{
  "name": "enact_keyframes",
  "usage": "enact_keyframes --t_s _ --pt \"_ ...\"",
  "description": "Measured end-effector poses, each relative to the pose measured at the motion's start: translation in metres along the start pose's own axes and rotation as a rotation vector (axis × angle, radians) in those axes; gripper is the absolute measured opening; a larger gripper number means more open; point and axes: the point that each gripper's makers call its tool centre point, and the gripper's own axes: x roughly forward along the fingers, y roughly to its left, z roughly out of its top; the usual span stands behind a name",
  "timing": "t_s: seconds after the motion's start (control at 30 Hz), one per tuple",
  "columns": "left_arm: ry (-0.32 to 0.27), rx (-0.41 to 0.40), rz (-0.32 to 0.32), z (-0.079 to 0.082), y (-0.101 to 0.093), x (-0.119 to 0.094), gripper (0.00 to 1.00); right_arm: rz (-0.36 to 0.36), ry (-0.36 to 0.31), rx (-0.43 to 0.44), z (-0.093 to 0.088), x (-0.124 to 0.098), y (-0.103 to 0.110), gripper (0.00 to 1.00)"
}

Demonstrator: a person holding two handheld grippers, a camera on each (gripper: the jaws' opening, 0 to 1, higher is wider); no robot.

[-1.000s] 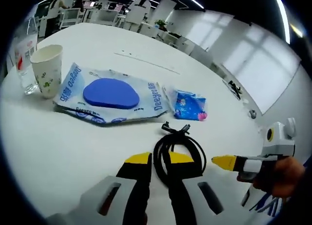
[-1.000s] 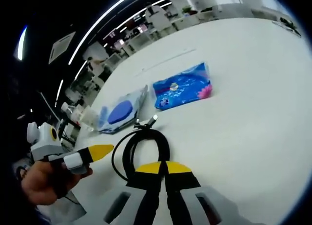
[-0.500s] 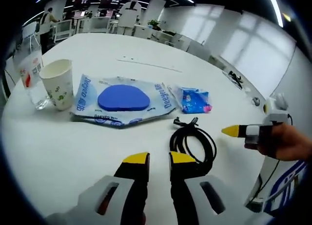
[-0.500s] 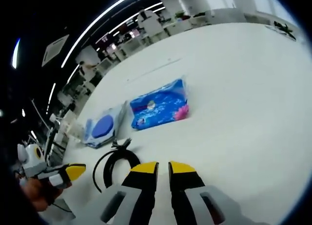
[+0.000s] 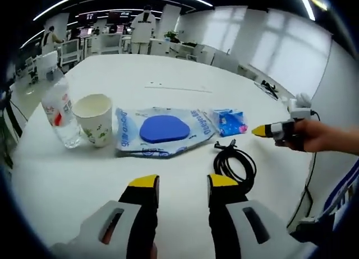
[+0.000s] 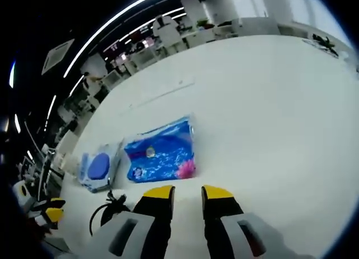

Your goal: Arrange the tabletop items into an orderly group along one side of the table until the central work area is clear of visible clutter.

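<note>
Blue crinkly plastic snack packet looks light, soft; pinch its near edge with right gripper, jaws spread, empty.

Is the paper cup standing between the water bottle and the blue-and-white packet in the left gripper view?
Yes, the paper cup stands upright with the water bottle on one side and the blue-and-white packet on the other.

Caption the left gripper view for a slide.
Open left gripper faces bottle, cup, mask pack, tissues and cable.
</note>
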Motion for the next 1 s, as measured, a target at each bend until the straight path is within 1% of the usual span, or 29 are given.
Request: enact_keyframes --t_s 0.07,0.1,0.17,0.23,0.27,0.37,0.53,0.57,0.67,0.8,0.83,0.87,0.93,0.97,1.0 --pt "-0.014 0.008 0.010 0.002 0.010 -0.008 0.36 -0.005 -0.001 -0.004 0.008 0.008 -0.005 0.19" --pt "-0.014 0.017 0.019 0.005 0.009 -0.015 0.37 -0.009 -0.001 -0.007 0.011 0.010 -0.007 0.20" --pt "-0.004 0.069 0.045 0.004 0.020 -0.026 0.38 -0.012 -0.006 -0.010 0.014 0.013 -0.010 0.20" --pt "-0.013 0.060 0.047 0.005 0.024 -0.036 0.42 -0.010 -0.009 -0.011 0.019 0.018 -0.013 0.20" --pt "-0.024 0.050 0.052 0.007 0.029 -0.042 0.44 -0.009 -0.007 -0.013 0.022 0.021 -0.014 0.20" --pt "-0.044 0.046 0.069 0.007 0.043 -0.058 0.47 -0.011 -0.004 -0.021 0.022 0.023 -0.013 0.19" --pt "-0.074 0.031 0.079 0.009 0.054 -0.081 0.51 -0.002 -0.003 -0.023 0.027 0.027 -0.012 0.18" --pt "-0.074 0.034 0.082 0.007 0.057 -0.083 0.52 0.002 -0.004 -0.026 0.028 0.028 -0.011 0.17" --pt "-0.074 0.035 0.094 0.003 0.057 -0.093 0.52 0.012 0.001 -0.039 0.033 0.036 -0.006 0.16" --pt "-0.070 0.024 0.116 -0.002 0.062 -0.100 0.51 0.009 0.011 -0.067 0.033 0.035 -0.001 0.12" --pt "-0.065 0.022 0.126 -0.003 0.071 -0.103 0.51 0.006 0.011 -0.070 0.034 0.035 -0.001 0.11" --pt "-0.063 0.024 0.131 -0.005 0.072 -0.105 0.51 0.006 0.010 -0.075 0.036 0.037 -0.002 0.07" --pt "-0.065 0.019 0.135 -0.006 0.073 -0.109 0.51 0.008 0.012 -0.087 0.035 0.037 -0.003 0.02" --pt "-0.069 0.012 0.139 -0.007 0.068 -0.110 0.51 0.010 0.013 -0.094 0.035 0.037 -0.003 0.00" --pt "-0.073 0.007 0.141 -0.007 0.068 -0.112 0.51 0.009 0.012 -0.103 0.036 0.037 -0.004 0.00"
